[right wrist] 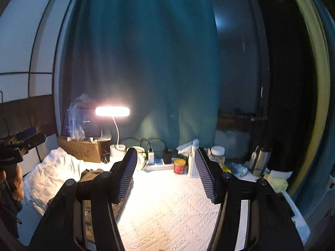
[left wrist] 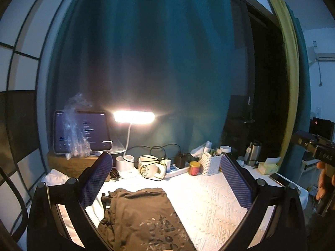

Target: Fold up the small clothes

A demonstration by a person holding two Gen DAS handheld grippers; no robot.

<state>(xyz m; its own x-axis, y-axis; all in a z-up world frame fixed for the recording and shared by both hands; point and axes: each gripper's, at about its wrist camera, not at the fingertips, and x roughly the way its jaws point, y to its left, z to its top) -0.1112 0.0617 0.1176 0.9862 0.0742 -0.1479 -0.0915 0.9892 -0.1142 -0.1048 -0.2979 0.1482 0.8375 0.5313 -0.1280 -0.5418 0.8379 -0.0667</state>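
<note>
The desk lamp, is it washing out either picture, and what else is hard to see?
Left wrist view: the desk lamp blows out white with flare, and the brown garment stays legible. Right wrist view: the same glare, a bright white tablecloth, dark blurred edges.

A lit desk lamp (left wrist: 134,117) glows above a mug (left wrist: 149,166), power strip (left wrist: 177,170) and red jar (left wrist: 194,168).

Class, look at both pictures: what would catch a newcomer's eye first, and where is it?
The glowing desk lamp at the back of the table stands out first. Then the brown shirt lying on the white tablecloth just below the left gripper, whose fingers are spread wide.
</note>
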